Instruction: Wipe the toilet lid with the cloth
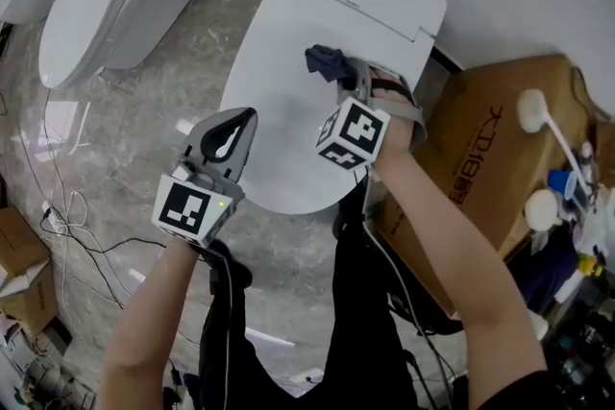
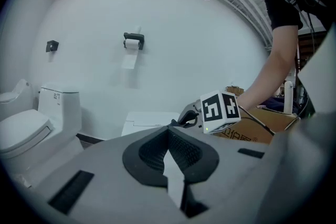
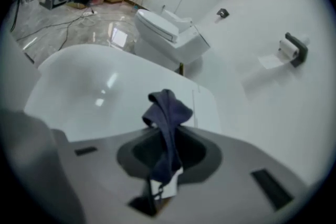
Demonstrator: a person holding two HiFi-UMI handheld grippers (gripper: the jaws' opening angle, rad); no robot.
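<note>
1. The right tongs (image 3: 164, 140) are pinching the dark blue cloth (image 3: 168, 110). A bunch of it stands out past the tips, probably so that fabric, not plastic, meets the toilet lid (image 1: 274, 62).
2. The cloth is over the lid's rear half, near the hinge line. That looks like the start of a stroke toward the front. I cannot tell whether it is touching the lid.
3. The left tongs (image 2: 169, 136) are pressed together on nothing. They hang over the lid's front left edge, seemingly kept out of the wiping path.
4. Each tool carries a cube with black-and-white square markers and no words.
5. Right of the lid, a cardboard box (image 1: 500, 125) bears printed characters that I cannot read with confidence.
6. A small mark near the lid's hinge is too small to read.
</note>
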